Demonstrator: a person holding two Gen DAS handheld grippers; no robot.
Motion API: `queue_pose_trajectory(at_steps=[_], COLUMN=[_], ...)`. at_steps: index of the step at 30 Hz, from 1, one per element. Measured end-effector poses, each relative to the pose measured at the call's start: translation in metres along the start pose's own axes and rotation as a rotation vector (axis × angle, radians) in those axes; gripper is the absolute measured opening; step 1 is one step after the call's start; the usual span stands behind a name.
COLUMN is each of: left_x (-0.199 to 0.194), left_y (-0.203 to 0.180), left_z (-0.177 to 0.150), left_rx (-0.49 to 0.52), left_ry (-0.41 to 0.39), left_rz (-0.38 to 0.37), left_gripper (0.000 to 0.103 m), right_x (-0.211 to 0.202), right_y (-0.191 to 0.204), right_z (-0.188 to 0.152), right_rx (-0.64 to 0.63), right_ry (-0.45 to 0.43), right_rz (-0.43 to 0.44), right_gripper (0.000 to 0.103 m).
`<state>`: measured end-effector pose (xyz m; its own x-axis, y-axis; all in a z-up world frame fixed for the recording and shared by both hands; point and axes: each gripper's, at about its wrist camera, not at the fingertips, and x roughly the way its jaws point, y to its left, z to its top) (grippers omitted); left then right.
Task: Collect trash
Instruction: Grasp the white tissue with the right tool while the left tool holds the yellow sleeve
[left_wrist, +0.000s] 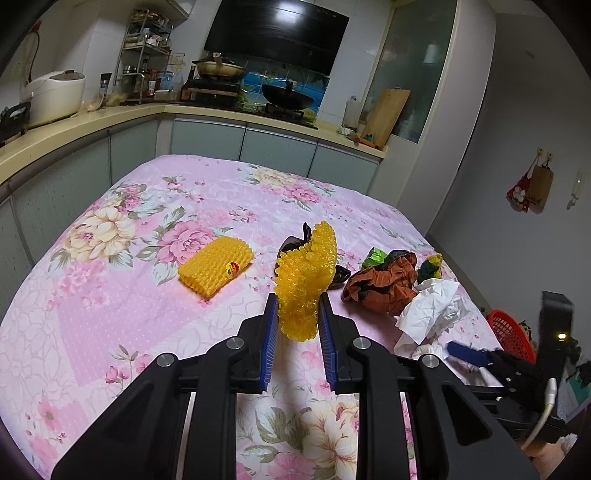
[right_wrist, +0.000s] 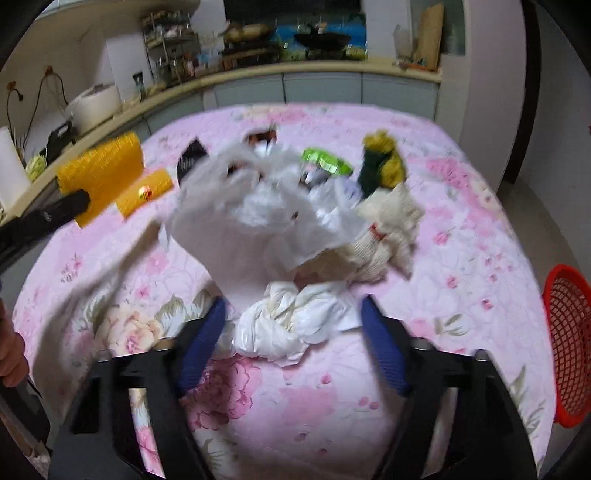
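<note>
Left gripper (left_wrist: 297, 295) is clamped narrow on a yellow foam fruit net (left_wrist: 306, 273), held up off the pink floral tablecloth (left_wrist: 110, 332); a second yellow net (left_wrist: 216, 270) lies flat to its left. Right gripper (right_wrist: 293, 314) is half-open, straddling a crumpled white tissue wad (right_wrist: 291, 325) at the near edge of the trash pile; pads not visibly pressing yet, though the view is blurred. White paper sheet (right_wrist: 236, 236) and a cream rag (right_wrist: 384, 236) sit just behind it. To do this well: settle before closing, centre the wad between the pads, don't snag the cloth or the rag. Red basket (right_wrist: 569, 347) at the table's right edge looks like the drop target.
</note>
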<state>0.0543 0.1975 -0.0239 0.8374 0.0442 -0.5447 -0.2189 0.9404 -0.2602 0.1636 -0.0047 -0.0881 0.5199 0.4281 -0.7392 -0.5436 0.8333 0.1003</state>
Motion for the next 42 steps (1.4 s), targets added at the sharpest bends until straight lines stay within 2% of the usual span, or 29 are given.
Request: queue_pose_trajectory(at_steps=[2,4,7,21,30,42], left_x=[-0.001,-0.001,-0.001,-0.002,-0.014,-0.035], left_y=[0.001,0.002,0.002,-0.008,-0.02,-0.049], left_z=[0.0,0.0,0.0,-0.001,0.003,0.015], left_rx=[0.0,-0.004,-0.007,0.02,0.043,0.095], left_ry=[0.0,-0.001,-0.001,-0.007,-0.048,-0.099], left_rz=[0.004,0.006,0.006,0.002,-0.013,-0.04], left_gripper=[0.02,0.02,0.02,0.02,0.02,0.02], right_x=[0.003,-0.001,-0.007,-0.044,-0.075,-0.126], right_y=[0.001,0.001,-0.003,-0.031,-0.042,-0.055], right_z=[-0.004,-0.006,-0.01,-0.015,-0.004,0.006], right_rx=[0.0,-0.003,0.009,0.07,0.071,0.081], right_ry=[0.004,-0.004,-0.008,-0.094,-0.181,-0.299], right_rz=[-0.002,0.007,0.019,-0.002,-0.037,-0.043], right_gripper=[0.055,0.045,0.036,0.036,0.036,0.036])
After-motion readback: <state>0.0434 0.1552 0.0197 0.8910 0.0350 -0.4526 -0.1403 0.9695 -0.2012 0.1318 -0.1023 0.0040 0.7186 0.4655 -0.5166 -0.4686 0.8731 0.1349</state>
